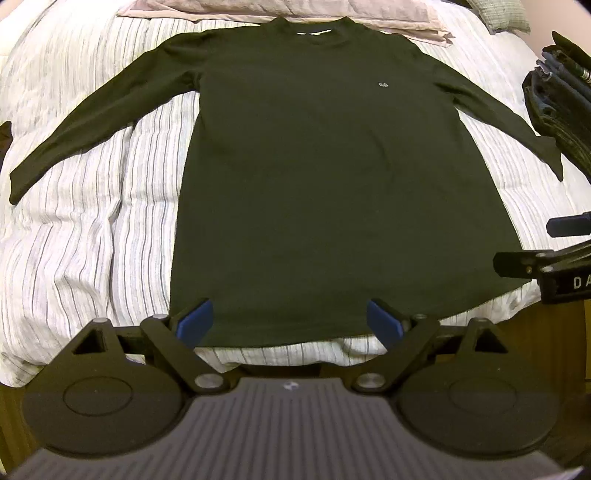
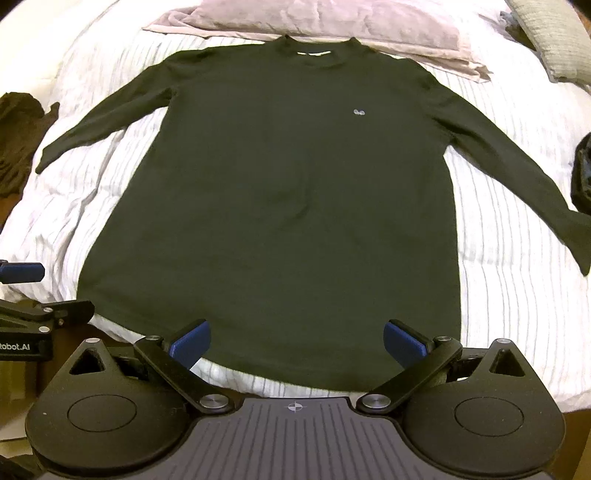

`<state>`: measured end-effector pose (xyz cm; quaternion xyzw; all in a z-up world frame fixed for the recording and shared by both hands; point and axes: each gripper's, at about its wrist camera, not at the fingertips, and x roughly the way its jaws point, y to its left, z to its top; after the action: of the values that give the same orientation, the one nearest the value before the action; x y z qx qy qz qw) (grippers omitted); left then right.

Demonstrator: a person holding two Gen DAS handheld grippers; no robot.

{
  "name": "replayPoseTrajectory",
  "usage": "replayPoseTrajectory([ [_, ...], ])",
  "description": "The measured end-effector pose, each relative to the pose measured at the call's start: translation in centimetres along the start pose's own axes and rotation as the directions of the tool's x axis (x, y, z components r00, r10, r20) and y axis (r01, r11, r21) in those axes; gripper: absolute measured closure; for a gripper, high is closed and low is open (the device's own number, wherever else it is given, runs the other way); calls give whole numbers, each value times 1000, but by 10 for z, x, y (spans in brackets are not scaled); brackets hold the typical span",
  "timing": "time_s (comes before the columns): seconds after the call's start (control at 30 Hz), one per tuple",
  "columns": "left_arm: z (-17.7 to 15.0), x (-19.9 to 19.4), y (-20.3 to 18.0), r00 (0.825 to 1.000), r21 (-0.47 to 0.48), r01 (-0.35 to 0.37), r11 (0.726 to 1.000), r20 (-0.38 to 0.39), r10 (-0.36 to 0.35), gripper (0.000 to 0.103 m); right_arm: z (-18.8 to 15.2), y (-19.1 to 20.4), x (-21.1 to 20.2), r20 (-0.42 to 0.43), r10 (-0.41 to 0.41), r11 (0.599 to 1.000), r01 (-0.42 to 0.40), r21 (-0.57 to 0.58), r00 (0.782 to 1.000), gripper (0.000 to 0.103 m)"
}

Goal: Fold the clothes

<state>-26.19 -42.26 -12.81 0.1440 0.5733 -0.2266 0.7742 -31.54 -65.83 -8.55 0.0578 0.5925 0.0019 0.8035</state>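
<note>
Dark sweater [image 1: 332,184] flat on striped bed [image 1: 92,240], sleeves spread.
Left gripper [image 1: 290,325] and right gripper [image 2: 295,343]: fingers spread wide, empty, above hem.

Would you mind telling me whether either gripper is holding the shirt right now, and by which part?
Nothing is held. The left gripper and right gripper have their jaws open above the hem of the dark long-sleeved shirt.

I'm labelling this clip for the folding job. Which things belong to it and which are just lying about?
Belong: dark long-sleeved shirt, left gripper, right gripper.
Lying about: pink pillow, stack of dark clothes, brown garment, striped duvet.
</note>
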Motion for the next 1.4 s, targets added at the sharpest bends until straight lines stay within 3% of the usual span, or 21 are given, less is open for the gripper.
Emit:
replayPoseTrajectory([
  [0.17, 0, -5, 9, 1000, -18, -25, 1000, 15, 25, 15, 19, 29, 1, 67, 69, 992, -61, -115, 995, 1],
  [0.27, 3, -15, 47, 997, -79, -64, 995, 30, 67, 15, 38, 66, -2, 130, 117, 968, -84, -236, 985, 1],
  [0.37, 10, -23, 93, 989, -91, -128, 988, 60, 133, 15, 57, 112, -1, 179, 162, 935, -93, -343, 970, 1],
  [0.5, 22, -31, 167, 961, -39, -251, 967, 114, 254, 15, 80, 189, 12, 236, 197, 888, -71, -454, 952, 1],
  [0.63, 37, -23, 255, 948, 23, -293, 956, 141, 287, 15, 110, 276, 44, 257, 208, 833, -33, -552, 944, 1],
  [0.77, 51, 1, 344, 949, 93, -294, 951, 149, 279, 15, 146, 370, 89, 259, 206, 756, 15, -654, 944, 2],
  [0.8, 54, 6, 364, 950, 108, -288, 951, 156, 270, 15, 154, 391, 103, 253, 215, 730, 16, -683, 943, 7],
  [0.83, 56, 11, 381, 949, 139, -288, 948, 171, 263, 15, 162, 410, 118, 244, 224, 704, 17, -710, 944, 23],
  [0.87, 57, 16, 399, 948, 171, -288, 942, 187, 256, 15, 170, 429, 133, 236, 231, 677, 18, -736, 944, 30],
  [0.93, 63, 28, 423, 939, 236, -322, 917, 200, 279, 15, 183, 464, 164, 222, 245, 618, 25, -786, 944, 34],
  [1.0, 65, 36, 444, 932, 265, -344, 901, 214, 293, 15, 191, 492, 192, 216, 254, 549, 43, -834, 943, 47],
  [1.07, 67, 42, 464, 927, 271, -355, 895, 225, 299, 15, 192, 519, 226, 188, 228, 472, 61, -879, 955, 47],
  [1.17, 67, 42, 494, 934, 195, -322, 926, 222, 278, 15, 190, 543, 269, 153, 173, 383, 77, -920, 973, 48],
  [1.2, 67, 42, 503, 937, 163, -311, 936, 216, 273, 15, 187, 547, 275, 157, 171, 372, 84, -924, 973, 48],
  [1.27, 64, 46, 515, 941, 128, -303, 944, 197, 275, 15, 190, 551, 282, 145, 184, 380, 66, -923, 972, 60],
  [1.33, 61, 51, 524, 944, 101, -299, 949, 174, 279, 15, 196, 555, 285, 133, 202, 401, 42, -915, 970, 94],
  [1.4, 58, 53, 526, 945, 90, -300, 950, 160, 284, 15, 206, 551, 269, 143, 246, 462, 14, -887, 959, 97],
])
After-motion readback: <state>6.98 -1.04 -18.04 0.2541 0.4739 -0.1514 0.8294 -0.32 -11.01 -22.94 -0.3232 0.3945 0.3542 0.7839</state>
